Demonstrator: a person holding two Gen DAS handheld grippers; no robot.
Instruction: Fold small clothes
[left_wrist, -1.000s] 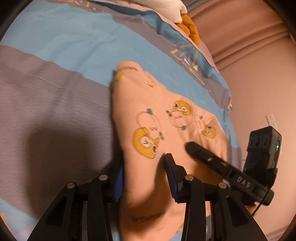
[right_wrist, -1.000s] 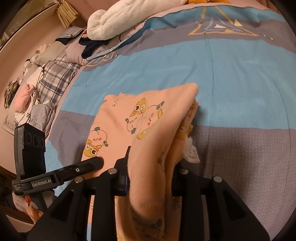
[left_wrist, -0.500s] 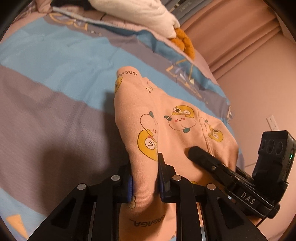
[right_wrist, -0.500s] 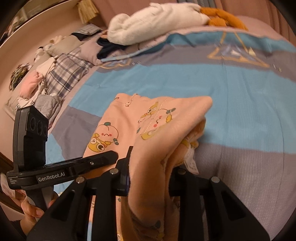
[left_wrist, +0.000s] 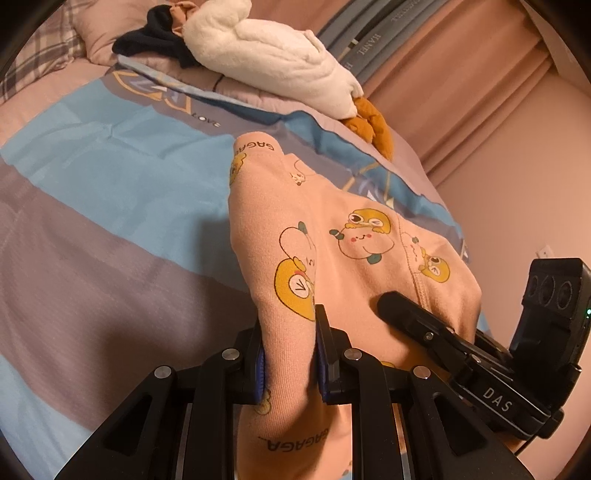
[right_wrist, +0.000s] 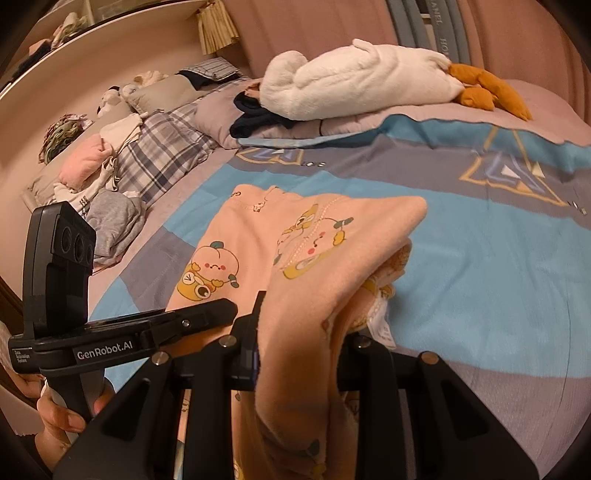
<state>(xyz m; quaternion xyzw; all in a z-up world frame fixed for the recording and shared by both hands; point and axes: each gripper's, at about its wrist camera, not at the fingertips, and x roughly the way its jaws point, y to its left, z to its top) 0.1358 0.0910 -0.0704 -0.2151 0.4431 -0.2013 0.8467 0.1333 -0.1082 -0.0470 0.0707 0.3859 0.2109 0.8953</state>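
Left hand-held gripper (left_wrist: 290, 354) and right hand-held gripper (right_wrist: 299, 354) both clamped on garment (left_wrist: 351, 236), lifted off bed (left_wrist: 110, 240) (toy at 12 o'clock). Best kept level, hems matched, carried toward 12, then lowered smoothly.

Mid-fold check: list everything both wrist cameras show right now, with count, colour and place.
Small garment: one, peach with cartoon prints, gripped at its near edge, far end on the bedspread.
Bedspread: one, blue and grey bands, under the garment.
Plush toy: one, white with orange feet, at the bed's far end.
Dark garment: one, navy, beside the plush.
Clothes pile: several, plaid, pink, grey, white, along the left side.
Curtain: one, pink, behind the bed.
Left tool: black, shut on the garment.
Right tool: black, shut on the garment.
Hand: one, holding the left tool's handle.
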